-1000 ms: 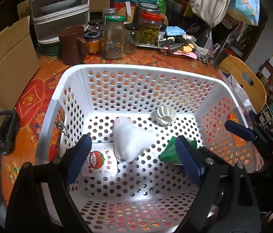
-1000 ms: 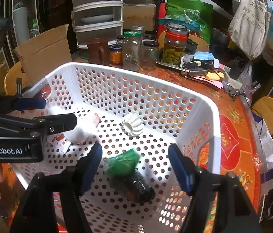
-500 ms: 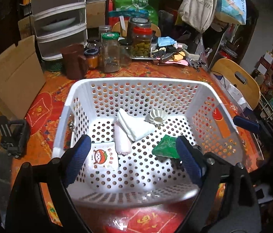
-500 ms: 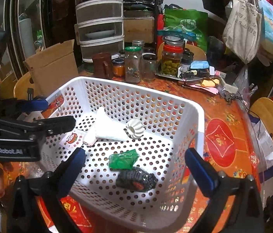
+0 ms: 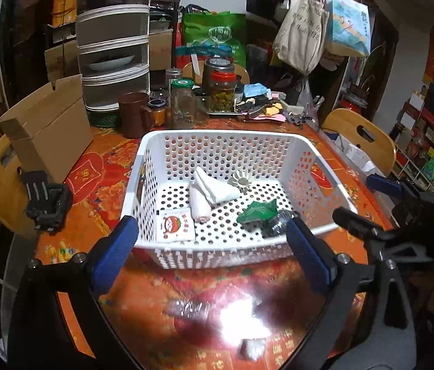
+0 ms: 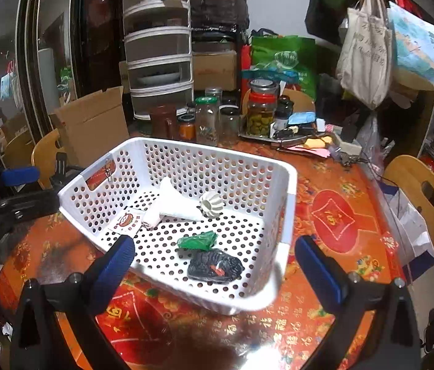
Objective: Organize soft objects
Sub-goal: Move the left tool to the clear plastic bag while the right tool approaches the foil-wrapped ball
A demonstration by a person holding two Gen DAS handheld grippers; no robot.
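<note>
Red patterned tablecloth (image 6: 334, 215) carries a white basket (image 5: 217, 251) at centre, long axis running 9 to 3 in the left view. Inside lie a folded cloth (image 5: 217, 186), its narrow end toward 10, a tomato-printed sachet (image 5: 175, 225), a green packet (image 6: 197, 240) and a dark pouch (image 6: 215, 266). Left gripper (image 5: 210, 254) and right gripper (image 6: 214, 265) hover with jaws spread, holding nothing.

The basket (image 6: 288, 185) is white with round holes all over. In it lie a white cloth (image 6: 174, 203), a green packet (image 6: 197, 241), a black pouch (image 6: 215, 266) with a red mark, and a white sachet (image 5: 176, 225) printed with a red tomato face. The tablecloth (image 6: 334, 215) is red-orange with gold patterning.
</note>
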